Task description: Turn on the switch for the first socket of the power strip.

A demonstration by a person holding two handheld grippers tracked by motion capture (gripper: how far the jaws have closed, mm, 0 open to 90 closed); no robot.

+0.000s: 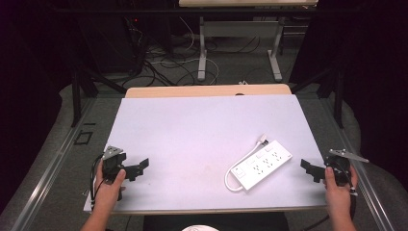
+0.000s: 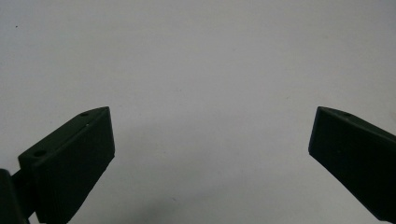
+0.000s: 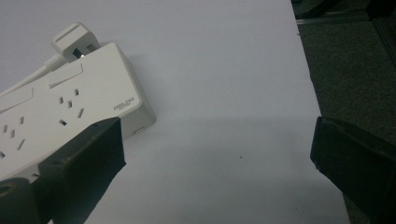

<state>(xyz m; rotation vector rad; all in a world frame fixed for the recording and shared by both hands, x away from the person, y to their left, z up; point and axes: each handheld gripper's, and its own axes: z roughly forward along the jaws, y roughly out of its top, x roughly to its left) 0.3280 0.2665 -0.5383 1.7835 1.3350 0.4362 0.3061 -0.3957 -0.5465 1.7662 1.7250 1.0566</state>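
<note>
power strip (image 1: 262,164), right hand-held gripper (image 1: 310,169) near, agape

A white table (image 1: 192,130) filled the centre. Beyond it at twelve o'clock, tangled cables (image 1: 168,60) lay on grey floor (image 1: 235,65) between a second desk's metal legs (image 1: 202,48).

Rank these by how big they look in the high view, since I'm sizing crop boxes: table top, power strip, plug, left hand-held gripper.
1. Table top, by far.
2. Power strip.
3. Left hand-held gripper, not much smaller than the strip; it sits slightly nearer the camera, so this is unsure.
4. Plug, smallest.
</note>
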